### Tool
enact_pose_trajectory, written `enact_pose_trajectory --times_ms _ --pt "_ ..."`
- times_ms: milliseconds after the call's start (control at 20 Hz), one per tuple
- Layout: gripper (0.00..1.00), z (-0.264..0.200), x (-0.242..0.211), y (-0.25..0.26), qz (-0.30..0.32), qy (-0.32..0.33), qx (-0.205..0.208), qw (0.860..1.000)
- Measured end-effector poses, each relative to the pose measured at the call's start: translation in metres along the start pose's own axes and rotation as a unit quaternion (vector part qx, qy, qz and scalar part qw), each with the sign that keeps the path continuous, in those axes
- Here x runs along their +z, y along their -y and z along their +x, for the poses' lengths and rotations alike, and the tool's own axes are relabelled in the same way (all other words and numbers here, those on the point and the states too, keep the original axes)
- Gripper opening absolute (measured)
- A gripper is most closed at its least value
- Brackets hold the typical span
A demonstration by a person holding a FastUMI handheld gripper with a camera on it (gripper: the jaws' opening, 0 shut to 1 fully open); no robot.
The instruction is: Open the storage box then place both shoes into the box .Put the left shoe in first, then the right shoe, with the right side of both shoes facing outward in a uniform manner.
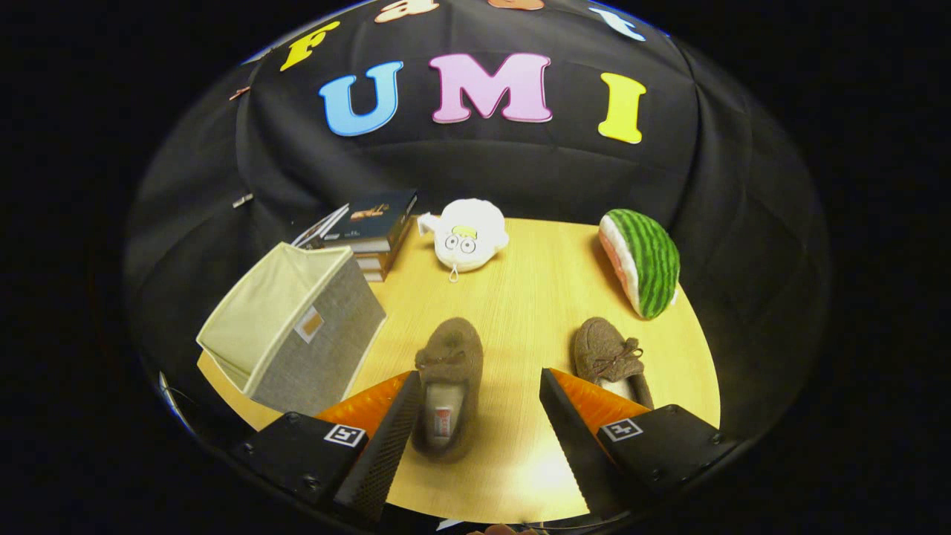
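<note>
Between the spread fingers of the tool (479,427), nearer its left finger, a brown slipper (448,383) lies on the bench (520,297), unclamped. A second slipper (611,358) lies just beside the right finger. Ahead and left of the tool stands the grey fabric storage box (297,334), open-topped. Beyond it are stacked books (371,230), a white plush toy (468,234) and a watermelon plush (643,260).

The tongs (479,416) have two wedge-shaped fingers (386,446), set wide apart, whose inner faces carry a fine ridged, saw-toothed texture. Each finger joins a boxy black mount with small round screws at its corners. Toward 12 o'clock on each mount sits a square white tag printed with a black pattern.
</note>
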State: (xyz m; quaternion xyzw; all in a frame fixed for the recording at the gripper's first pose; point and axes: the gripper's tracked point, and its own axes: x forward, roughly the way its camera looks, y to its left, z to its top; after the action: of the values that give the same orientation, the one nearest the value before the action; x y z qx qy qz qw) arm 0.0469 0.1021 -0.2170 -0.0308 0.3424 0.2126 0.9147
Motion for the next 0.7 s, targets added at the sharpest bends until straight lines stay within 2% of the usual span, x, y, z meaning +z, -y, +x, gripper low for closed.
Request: enact_pose_trajectory --times_ms 300,450,700 --pt "0.99 0.056 -0.054 0.001 -0.019 -0.079 0.035 0.996" --pt "0.99 0.083 -0.068 0.008 -0.022 -0.104 0.036 0.994" --pt "0.98 0.11 -0.074 0.005 0.026 -0.135 0.06 0.989"
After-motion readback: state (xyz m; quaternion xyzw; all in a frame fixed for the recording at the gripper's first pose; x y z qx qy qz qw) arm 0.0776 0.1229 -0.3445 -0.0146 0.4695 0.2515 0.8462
